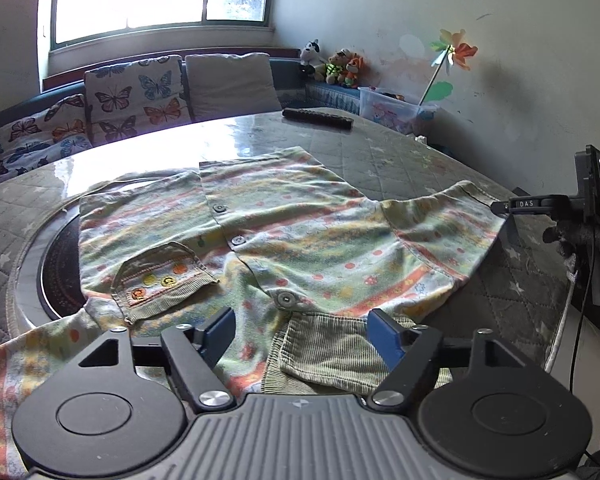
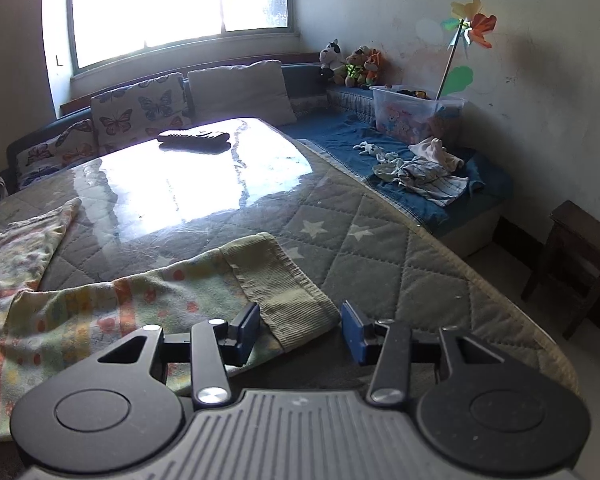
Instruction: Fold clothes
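The pastel printed button-front child's shirt lay flat on the quilted grey table; left gripper and right gripper hovered at its near hem and ribbed cuff, jaws wide.

Home living room: butterfly cushions, stuffed toys, pinwheel.

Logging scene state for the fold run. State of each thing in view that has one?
left hand-held gripper: open, over the collar end, holding nothing
right hand-held gripper: open, straddling the sleeve cuff
shirt: spread flat on the table, buttoned, not yet folded
sleeve cuff: lying flat, ungripped
chest pocket: flap lifted, gaping
remote: lying flat at the far edge
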Demonstrator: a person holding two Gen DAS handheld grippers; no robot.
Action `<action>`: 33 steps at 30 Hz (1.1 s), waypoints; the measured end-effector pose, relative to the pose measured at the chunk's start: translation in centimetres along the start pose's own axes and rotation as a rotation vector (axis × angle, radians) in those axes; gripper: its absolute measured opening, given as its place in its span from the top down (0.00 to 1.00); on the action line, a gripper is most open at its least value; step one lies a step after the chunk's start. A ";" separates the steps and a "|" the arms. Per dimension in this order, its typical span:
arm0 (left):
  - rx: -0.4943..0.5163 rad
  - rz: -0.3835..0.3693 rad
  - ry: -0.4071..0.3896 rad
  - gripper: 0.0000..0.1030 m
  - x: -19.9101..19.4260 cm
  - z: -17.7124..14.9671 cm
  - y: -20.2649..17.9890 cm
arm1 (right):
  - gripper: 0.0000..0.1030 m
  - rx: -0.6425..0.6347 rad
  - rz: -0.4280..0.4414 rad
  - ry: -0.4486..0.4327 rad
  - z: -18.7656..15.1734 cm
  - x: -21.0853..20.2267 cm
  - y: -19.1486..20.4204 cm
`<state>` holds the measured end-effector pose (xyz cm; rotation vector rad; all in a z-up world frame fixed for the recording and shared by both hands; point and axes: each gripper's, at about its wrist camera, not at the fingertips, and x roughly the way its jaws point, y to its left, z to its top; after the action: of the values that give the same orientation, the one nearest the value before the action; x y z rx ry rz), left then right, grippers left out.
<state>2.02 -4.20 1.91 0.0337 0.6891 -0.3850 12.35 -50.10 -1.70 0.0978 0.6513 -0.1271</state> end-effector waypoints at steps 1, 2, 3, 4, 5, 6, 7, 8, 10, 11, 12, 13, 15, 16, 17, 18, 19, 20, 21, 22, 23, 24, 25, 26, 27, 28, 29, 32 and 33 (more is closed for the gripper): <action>-0.002 0.005 -0.005 0.18 -0.1 0.0 0.0 | 0.58 -0.003 0.001 0.000 0.0 0.0 0.0; -0.004 0.010 -0.009 0.15 -0.1 0.0 0.1 | 0.65 -0.004 0.002 0.000 0.0 0.0 0.1; -0.005 0.014 -0.013 0.11 -0.2 0.0 0.1 | 0.70 -0.002 0.009 0.000 0.0 -0.1 0.1; -0.007 0.017 -0.016 0.07 -0.2 0.1 0.0 | 0.80 -0.001 0.016 0.001 0.0 -0.1 0.2; -0.008 0.020 -0.017 0.05 -0.2 0.1 0.0 | 0.89 0.009 0.032 0.002 0.0 -0.2 0.2; -0.007 0.024 -0.018 0.01 -0.2 0.1 0.0 | 0.91 0.023 0.048 0.000 0.1 -0.4 0.3; -0.007 0.028 -0.019 0.00 -0.2 0.1 0.0 | 0.92 0.025 0.048 -0.012 0.3 -0.7 0.4; -0.006 0.032 -0.020 0.00 -0.3 0.1 0.0 | 0.93 0.027 0.049 -0.024 0.5 -1.0 0.5; -0.006 0.038 -0.017 0.00 -0.2 0.0 0.1 | 0.93 0.034 0.053 -0.046 0.9 -1.6 0.6; -0.006 0.041 -0.016 0.00 -0.2 0.0 0.2 | 0.93 0.040 0.063 -0.064 1.6 -2.2 0.7; -0.006 0.044 -0.014 0.00 -0.2 0.0 0.3 | 0.93 0.036 0.073 -0.071 2.0 -2.6 0.9; -0.006 0.047 -0.013 0.00 -0.2 0.0 0.3 | 0.93 0.032 0.082 -0.078 2.3 -2.9 1.0; -0.009 0.055 -0.013 0.00 -0.3 -0.1 0.5 | 0.93 0.013 0.124 -0.108 3.5 -4.2 1.9; -0.011 0.059 -0.015 0.00 -0.3 -0.2 0.7 | 0.93 0.001 0.163 -0.125 4.5 -5.1 2.7; -0.014 0.064 -0.017 0.00 -0.4 -0.3 0.8 | 0.93 -0.007 0.194 -0.141 5.1 -5.7 3.4; -0.021 0.067 -0.019 0.00 -0.5 -0.4 1.0 | 0.93 -0.016 0.226 -0.156 5.7 -6.4 4.1; -0.027 0.070 -0.021 0.00 -0.6 -0.5 1.2 | 0.93 -0.034 0.266 -0.174 6.4 -7.3 5.3; -0.033 0.073 -0.023 0.00 -0.7 -0.6 1.4 | 0.93 -0.041 0.280 -0.180 6.7 -7.7 5.7; -0.038 0.077 -0.026 0.00 -0.9 -0.7 1.6 | 0.93 -0.058 0.320 -0.191 7.2 -8.4 6.9; -0.044 0.081 -0.031 0.00 -1.1 -0.8 1.8 | 0.93 -0.075 0.360 -0.201 7.7 -9.1 8.1; -0.049 0.085 -0.035 0.00 -1.3 -1.0 2.0 | 0.93 -0.099 0.391 -0.211 8.0 -9.7 9.4; -0.055 0.089 -0.040 0.00 -1.6 -1.1 2.2 | 0.93 -0.123 0.423 -0.220 8.4 -10.4 10.6; -0.060 0.093 -0.044 0.00 -1.8 -1.2 2.4 | 0.93 -0.146 0.454 -0.226 8.6 -10.9 11.9; -0.067 0.098 -0.048 0.00 -2.0 -1.3 2.6 | 0.93 -0.169 0.484 -0.233 8.8 -11.4 13.1; -0.074 0.102 -0.052 0.00 -2.2 -1.5 2.9 | 0.93 -0.191 0.511 -0.238 8.9 -11.8 14.4; -0.081 0.106 -0.056 0.00 -2.4 -1.6 3.1 | 0.93 -0.213 0.540 -0.239 8.9 -12.1 15.6; -0.090 0.109 -0.060 0.00 -2.6 -1.8 3.3 | 0.93 -0.234 0.567 -0.240 8.9 -12.5 16.9; -0.116 0.117 -0.072 0.00 -3.2 -2.4 4.0 | 0.93 -0.298 0.640 -0.235 8.7 -13.1 20.6; -0.123 0.119 -0.073 0.00 -3.4 -2.6 4.2 | 0.93 -0.314 0.660 -0.231 8.5 -13.2 21.8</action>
<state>-0.44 1.28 1.63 -0.0551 0.6339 -0.2278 10.30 -28.49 14.19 -0.0084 0.3763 0.5914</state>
